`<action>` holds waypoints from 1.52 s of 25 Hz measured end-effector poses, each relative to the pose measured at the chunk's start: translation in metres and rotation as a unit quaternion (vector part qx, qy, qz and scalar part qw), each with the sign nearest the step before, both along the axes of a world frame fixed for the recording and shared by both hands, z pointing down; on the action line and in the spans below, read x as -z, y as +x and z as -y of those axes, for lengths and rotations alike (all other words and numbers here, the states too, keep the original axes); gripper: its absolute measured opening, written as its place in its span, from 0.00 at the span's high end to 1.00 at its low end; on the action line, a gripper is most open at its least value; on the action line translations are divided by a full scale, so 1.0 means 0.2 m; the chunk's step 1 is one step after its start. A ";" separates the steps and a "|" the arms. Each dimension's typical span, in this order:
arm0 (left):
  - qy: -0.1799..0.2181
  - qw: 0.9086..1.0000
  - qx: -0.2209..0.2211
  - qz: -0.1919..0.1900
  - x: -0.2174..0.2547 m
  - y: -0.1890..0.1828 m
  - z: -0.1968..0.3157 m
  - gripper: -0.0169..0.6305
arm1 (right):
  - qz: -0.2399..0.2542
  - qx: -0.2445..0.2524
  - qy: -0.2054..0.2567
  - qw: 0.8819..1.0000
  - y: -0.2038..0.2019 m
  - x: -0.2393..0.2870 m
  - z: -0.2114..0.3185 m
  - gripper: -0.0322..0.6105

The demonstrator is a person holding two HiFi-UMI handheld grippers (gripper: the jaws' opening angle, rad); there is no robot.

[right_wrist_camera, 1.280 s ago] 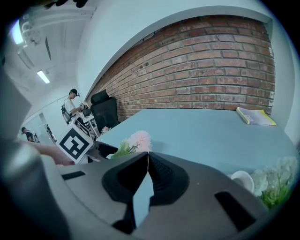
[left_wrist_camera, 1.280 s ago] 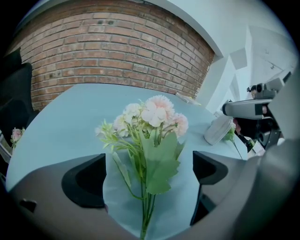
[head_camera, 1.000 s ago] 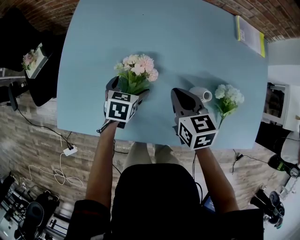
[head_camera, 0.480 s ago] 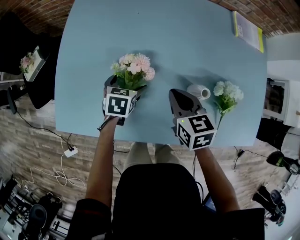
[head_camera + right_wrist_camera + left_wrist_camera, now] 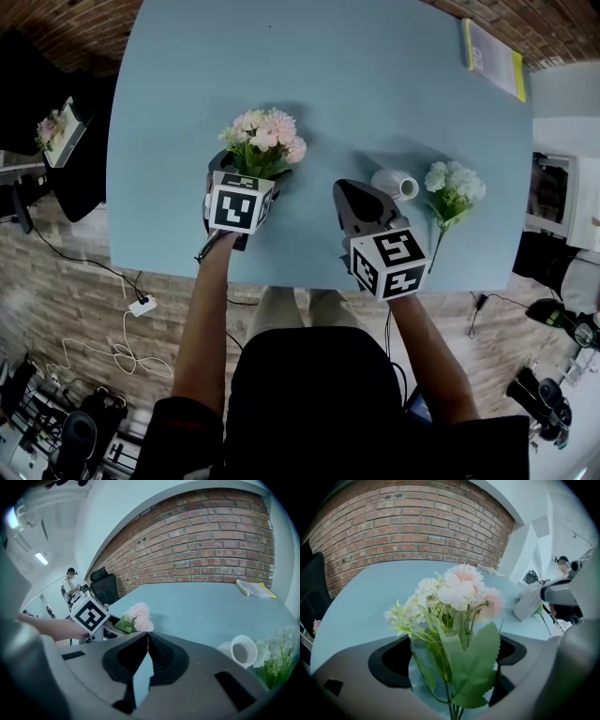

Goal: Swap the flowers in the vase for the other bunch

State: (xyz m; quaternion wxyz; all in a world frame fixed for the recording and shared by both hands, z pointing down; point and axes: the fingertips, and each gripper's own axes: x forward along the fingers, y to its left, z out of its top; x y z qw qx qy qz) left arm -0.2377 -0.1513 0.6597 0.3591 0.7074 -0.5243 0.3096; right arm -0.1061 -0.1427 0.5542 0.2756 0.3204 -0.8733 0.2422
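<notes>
Pink flowers gripped, vase lying empty on its side

The white vase [image 5: 395, 184] [image 5: 241, 652] lies tipped over on the blue surface [image 5: 309, 75], its mouth turned toward the white flowers [image 5: 453, 187] [image 5: 281, 656], which lie just beside it on its right. Well to the left of the vase, the left tongs [image 5: 246, 180] [image 5: 454, 641] are closed on the stems of the pink flowers [image 5: 262, 141] [image 5: 457, 585] [image 5: 138, 613], with the bunch standing upright, leaves between the jaws and blooms above them. Just left of the vase and a little nearer the person, the right tongs [image 5: 343, 186] [image 5: 148, 634] hold nothing, their jaws pressed together at the tips. A yellow-edged book [image 5: 491, 58] [image 5: 255, 588] lies well beyond the vase, at the far right edge of the surface.
</notes>
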 end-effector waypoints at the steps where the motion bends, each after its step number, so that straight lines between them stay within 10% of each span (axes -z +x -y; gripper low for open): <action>1: -0.002 1.000 0.000 0.000 0.00 0.00 0.00 0.14 | 0.000 0.000 0.000 1.000 0.00 0.00 0.00 0.93; 22: -0.094 0.995 -0.024 0.038 -0.01 -0.02 0.00 0.30 | 0.002 0.000 -0.004 1.000 -0.01 0.00 0.01 0.93; 38: -0.097 0.991 -0.060 0.075 -0.01 -0.01 -0.01 0.66 | 0.002 -0.008 -0.006 1.000 -0.01 0.02 0.03 0.93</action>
